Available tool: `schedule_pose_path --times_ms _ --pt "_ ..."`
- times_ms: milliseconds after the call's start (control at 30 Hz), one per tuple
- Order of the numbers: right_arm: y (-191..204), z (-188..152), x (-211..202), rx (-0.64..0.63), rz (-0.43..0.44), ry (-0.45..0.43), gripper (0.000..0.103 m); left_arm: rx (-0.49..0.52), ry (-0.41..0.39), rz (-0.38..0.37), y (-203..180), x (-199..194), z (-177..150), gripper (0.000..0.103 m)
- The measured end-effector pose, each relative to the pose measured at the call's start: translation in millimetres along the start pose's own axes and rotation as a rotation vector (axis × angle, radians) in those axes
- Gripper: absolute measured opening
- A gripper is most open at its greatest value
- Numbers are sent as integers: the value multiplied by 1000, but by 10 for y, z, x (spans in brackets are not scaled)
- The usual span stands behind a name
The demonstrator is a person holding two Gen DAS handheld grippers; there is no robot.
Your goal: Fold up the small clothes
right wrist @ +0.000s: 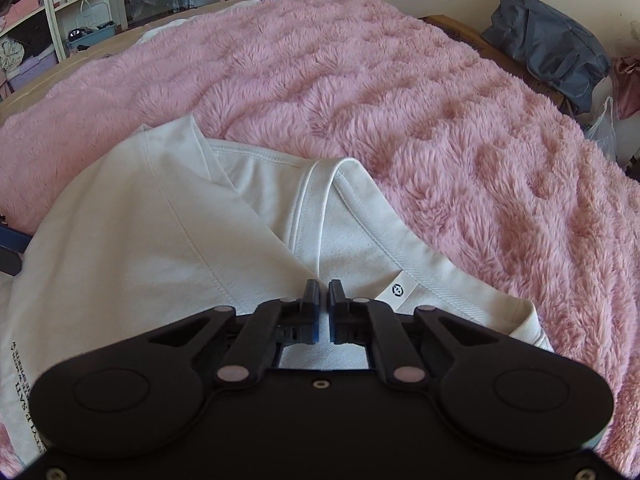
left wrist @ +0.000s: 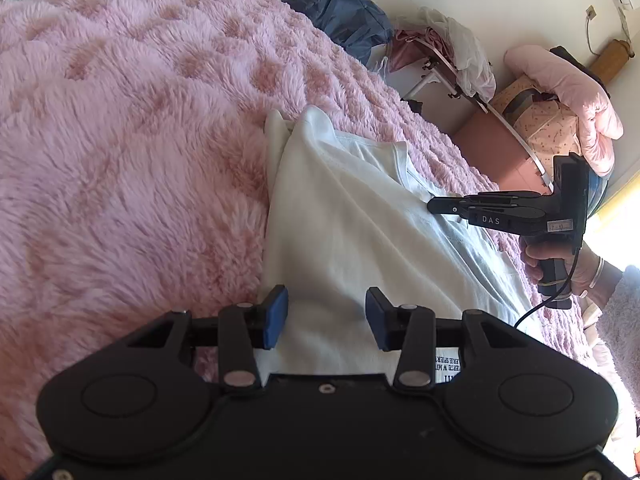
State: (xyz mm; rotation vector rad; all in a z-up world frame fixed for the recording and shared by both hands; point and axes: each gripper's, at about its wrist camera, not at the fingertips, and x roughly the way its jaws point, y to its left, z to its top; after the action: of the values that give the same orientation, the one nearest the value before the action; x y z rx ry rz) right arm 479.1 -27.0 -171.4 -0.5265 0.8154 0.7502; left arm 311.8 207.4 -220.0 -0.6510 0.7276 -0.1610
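White shirt [left wrist: 360,216] lies on the pink blanket [left wrist: 120,140], near the blanket's right edge in the left wrist view. One side is already folded over the body, a diagonal edge running across it; collar [right wrist: 424,260] with small tag visible in the right wrist view. Printed text shows at the hem end.

Left gripper [left wrist: 326,318]: jaws spread wide, blue pads apart, hovering over the shirt's lower end, nothing held. The pads seem just above the cloth; contact not certain.

Right gripper [right wrist: 324,298]: jaws pressed nearly together at the point where the folded flap meets the collar area. Cannot tell if cloth is caught between them; the narrow gap looks empty from its own camera, and in the left wrist view [left wrist: 444,206] the tips sit at or just on the fabric near the neckline.

Step, by my read: mid-fold, first side flap laid in and being pressed or placed. Roughly a third done.

Next move likely calls for taking the opposite side or sleeve near the collar and the hem edge, one gripper each, and laying it across to match. The left gripper needs to close on the hem edge first. Fluffy blanket may drag the cloth and spoil the fold line.
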Motion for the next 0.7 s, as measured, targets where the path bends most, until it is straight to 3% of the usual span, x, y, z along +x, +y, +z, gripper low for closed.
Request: schedule_pose_path --times_ms 267,333,433,567,700 --pt "-68 -1 1 33 -67 -17 0 -5 5 -3 10 13 3 45" --pt "-61 -21 36 30 -121 -15 0 -4 6 -1 5 17 -1 45" --pt "-112 -94 79 68 -113 -7 0 2 7 0 -9 14 3 46" --pt "-161 -152 -169 95 -98 -104 3 2 8 1 -10 8 1 46" --pt "-315 -253 -402 52 -126 -82 9 8 8 6 -22 4 -2 46"
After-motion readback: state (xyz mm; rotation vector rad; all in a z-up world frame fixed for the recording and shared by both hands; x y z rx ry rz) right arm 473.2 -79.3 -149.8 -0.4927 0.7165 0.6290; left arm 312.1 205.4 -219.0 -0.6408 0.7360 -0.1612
